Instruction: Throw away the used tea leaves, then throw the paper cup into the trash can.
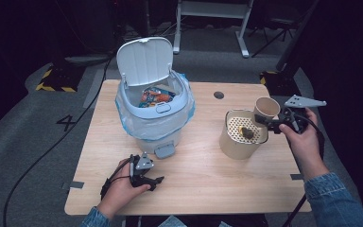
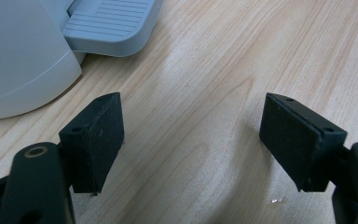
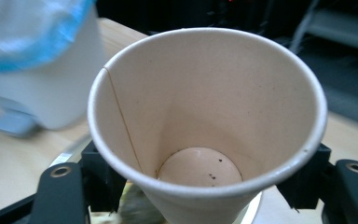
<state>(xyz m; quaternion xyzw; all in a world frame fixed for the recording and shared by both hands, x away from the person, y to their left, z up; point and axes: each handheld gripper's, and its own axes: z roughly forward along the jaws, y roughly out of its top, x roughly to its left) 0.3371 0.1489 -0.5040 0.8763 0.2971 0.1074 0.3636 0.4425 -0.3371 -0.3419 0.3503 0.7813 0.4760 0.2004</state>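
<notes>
The right gripper (image 1: 275,120) clamps a paper cup (image 1: 266,108), tipped mouth-leftward above the strainer pot (image 1: 238,137) (a dark lump lies on its sieve). The bin (image 1: 153,111) stands open well to the left, nearer the left gripper (image 1: 147,178), whose jaws gape empty over the table (image 1: 208,175).

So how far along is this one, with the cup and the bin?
Done, apparently: the paper cup looks emptied, only specks at its bottom, and a dark lump sits on the strainer of the beige container. In hand: the right gripper holds the cup tilted over that container. Left: the cup probably goes into the open bin; the left gripper rests open nearby.
</notes>
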